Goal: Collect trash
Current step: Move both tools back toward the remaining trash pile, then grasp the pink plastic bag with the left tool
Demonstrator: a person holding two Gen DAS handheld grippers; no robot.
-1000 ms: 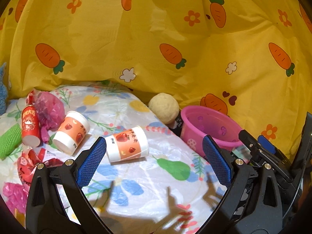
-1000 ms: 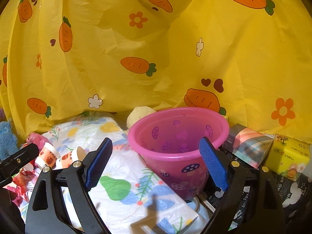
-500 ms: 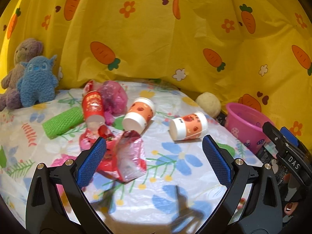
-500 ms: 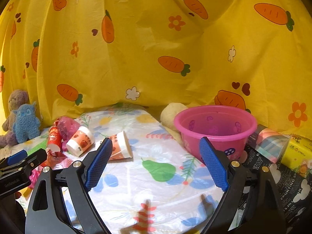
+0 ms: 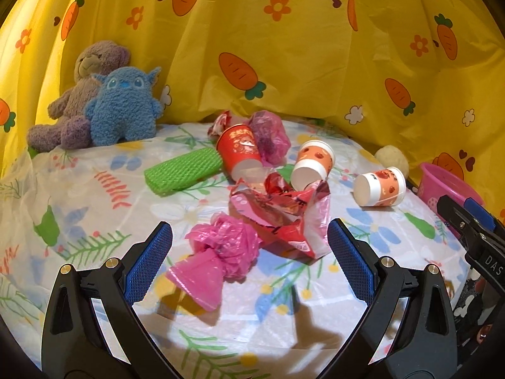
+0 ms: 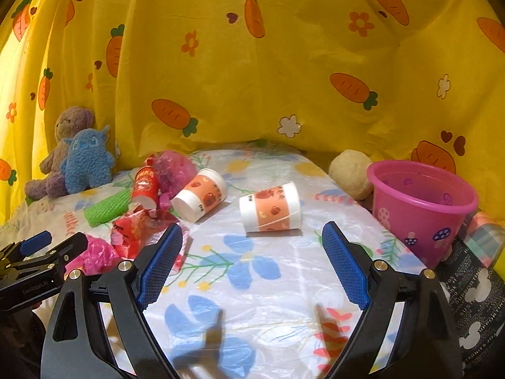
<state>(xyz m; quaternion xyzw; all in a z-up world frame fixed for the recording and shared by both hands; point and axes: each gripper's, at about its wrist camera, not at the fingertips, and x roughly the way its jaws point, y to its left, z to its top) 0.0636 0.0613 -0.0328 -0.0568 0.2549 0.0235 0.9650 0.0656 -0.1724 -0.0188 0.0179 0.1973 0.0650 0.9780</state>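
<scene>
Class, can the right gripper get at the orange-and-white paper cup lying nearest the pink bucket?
Probably yes. The right gripper has its jaws wide open and empty, and the orange-and-white paper cup lies on its side straight ahead on the flowered plastic sheet, with nothing between them.

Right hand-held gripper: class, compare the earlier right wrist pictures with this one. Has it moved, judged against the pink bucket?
Yes. The right hand-held gripper has swung left: the pink bucket, earlier between its fingers, now sits beyond the right finger, off toward the picture's right edge.
</scene>
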